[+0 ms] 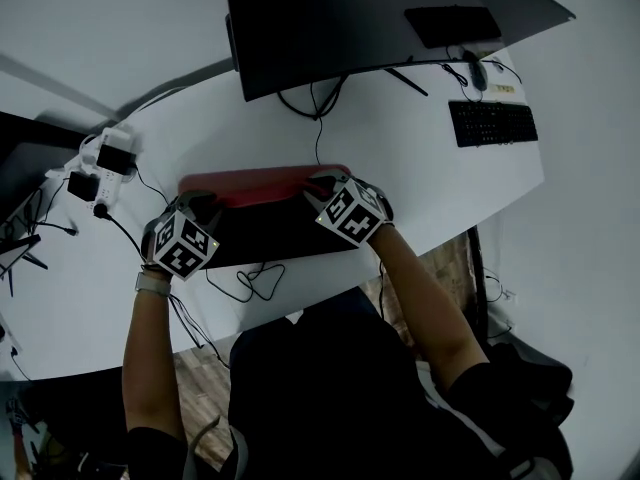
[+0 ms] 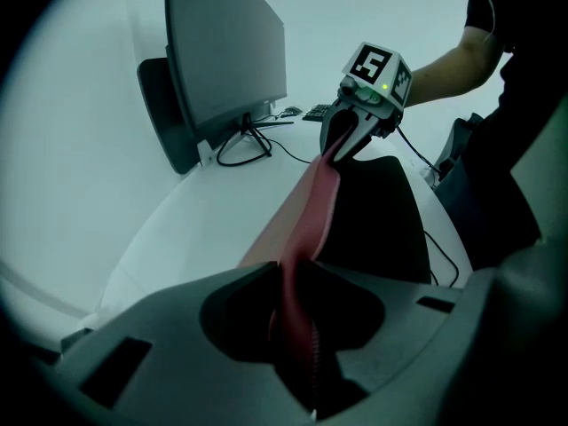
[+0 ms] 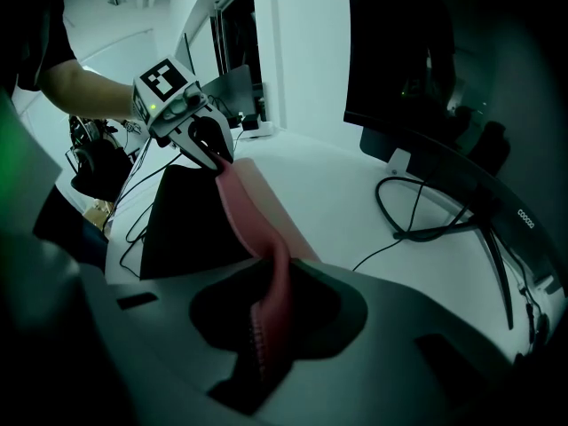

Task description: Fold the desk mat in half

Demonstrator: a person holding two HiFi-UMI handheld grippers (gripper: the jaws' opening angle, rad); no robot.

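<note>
At desk (image 1: 420, 168) front, desk mat (image 1: 260, 185) edge raised (red underside), monitor (image 1: 350, 18) beyond

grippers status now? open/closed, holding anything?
Left gripper: closed, holding the lifted edge of the desk mat.
Right gripper: closed, holding the same edge of the desk mat further along.
</note>
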